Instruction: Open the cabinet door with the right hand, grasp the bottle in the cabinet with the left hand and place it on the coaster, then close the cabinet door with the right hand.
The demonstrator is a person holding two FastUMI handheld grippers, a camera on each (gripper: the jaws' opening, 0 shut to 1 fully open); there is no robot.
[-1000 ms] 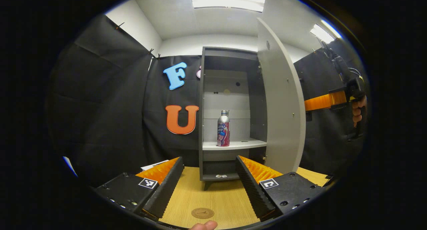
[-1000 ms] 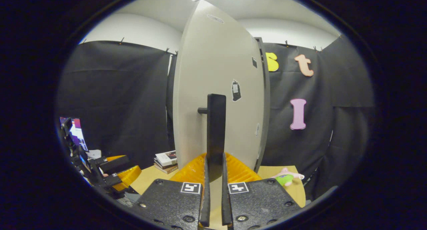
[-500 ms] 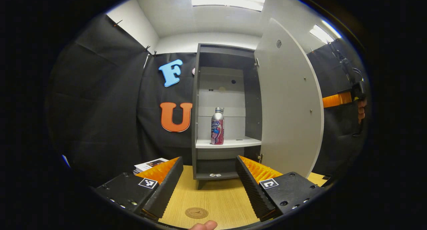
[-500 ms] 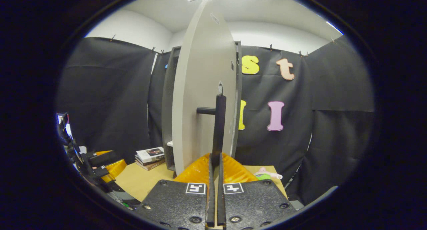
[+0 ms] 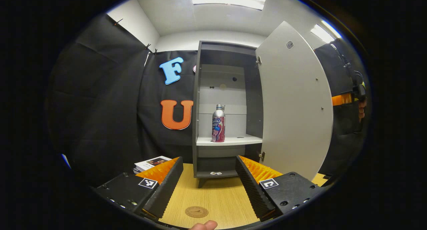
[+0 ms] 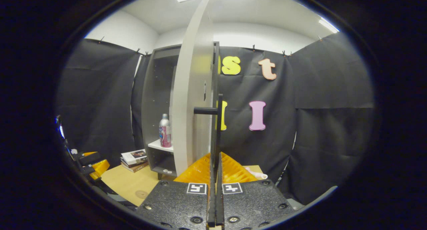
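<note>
The grey cabinet [image 5: 200,100] stands on the wooden table with its door [image 5: 293,103] swung wide to the right. A silver and pink bottle [image 5: 218,123] stands upright on the middle shelf [image 5: 233,140]. My left gripper [image 5: 208,186] is open, low over the table and well short of the cabinet, with a round brown coaster [image 5: 196,211] between its fingers. In the right gripper view the door [image 6: 191,100] is seen edge-on, and my right gripper [image 6: 215,161] is shut on its black handle [image 6: 218,130]. The bottle [image 6: 164,130] shows past the door.
A stack of books [image 5: 151,162] lies left of the cabinet, books [image 6: 133,155] also seen from the right. A small pink toy [image 6: 255,172] lies on the table behind the door. The tabletop [image 5: 217,196] runs up to the cabinet's foot.
The door has swung farther open, pulled by my right gripper on the handle. The cabinet's inside and the bottle now show from the right side. My left gripper has barely moved.
</note>
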